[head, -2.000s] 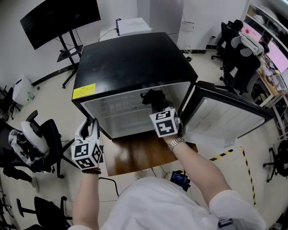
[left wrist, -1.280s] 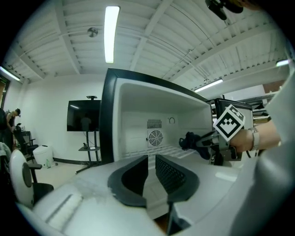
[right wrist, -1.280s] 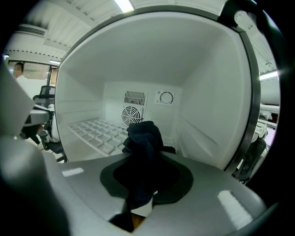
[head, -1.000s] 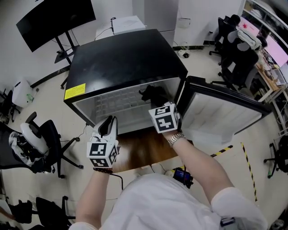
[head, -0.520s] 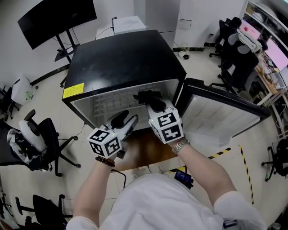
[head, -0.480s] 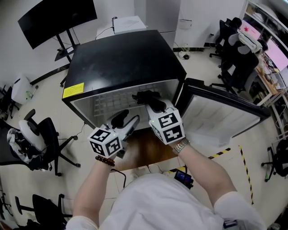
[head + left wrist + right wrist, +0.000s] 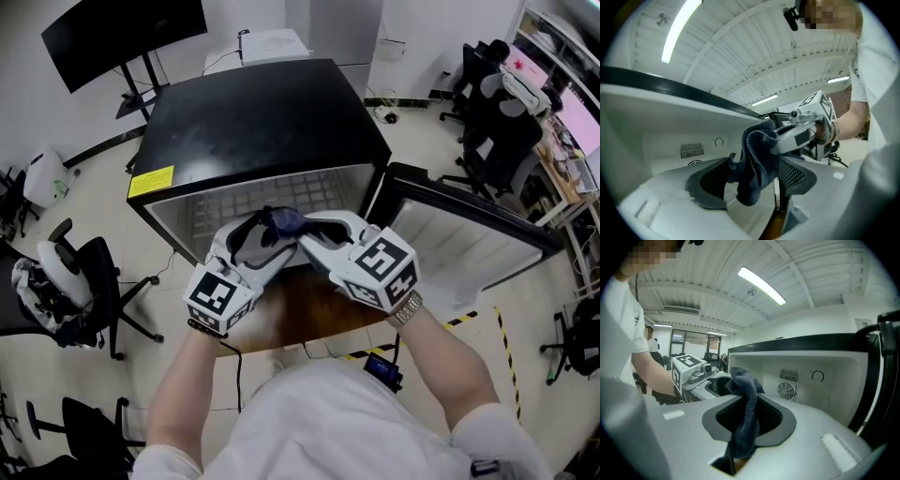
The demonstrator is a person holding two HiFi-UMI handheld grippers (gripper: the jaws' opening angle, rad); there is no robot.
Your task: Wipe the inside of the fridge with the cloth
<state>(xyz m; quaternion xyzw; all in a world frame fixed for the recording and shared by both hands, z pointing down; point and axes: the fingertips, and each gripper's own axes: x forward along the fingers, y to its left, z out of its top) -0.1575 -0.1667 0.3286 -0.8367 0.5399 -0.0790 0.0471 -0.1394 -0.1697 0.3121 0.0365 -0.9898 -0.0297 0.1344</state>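
Observation:
A black mini fridge (image 7: 262, 122) stands with its door (image 7: 469, 248) swung open to the right. Both grippers meet in front of its white interior. My right gripper (image 7: 314, 236) is shut on a dark blue cloth (image 7: 281, 222), which hangs down from its jaws in the right gripper view (image 7: 745, 413). My left gripper (image 7: 258, 236) faces it; its jaws have just been opening and now stand wide. The cloth (image 7: 757, 164) dangles between them without being pressed. The right gripper's tip (image 7: 787, 138) shows in the left gripper view.
The fridge's back wall carries a fan grille (image 7: 786, 390) and a dial (image 7: 817, 376). A wooden board (image 7: 309, 314) lies on the floor under the opening. An office chair (image 7: 70, 281) stands at the left, a monitor stand (image 7: 122, 33) behind, more chairs (image 7: 502, 103) at the right.
The right gripper drew the cloth out of the fridge and toward the left gripper. The left gripper rose, turned inward and opened its jaws around the hanging cloth.

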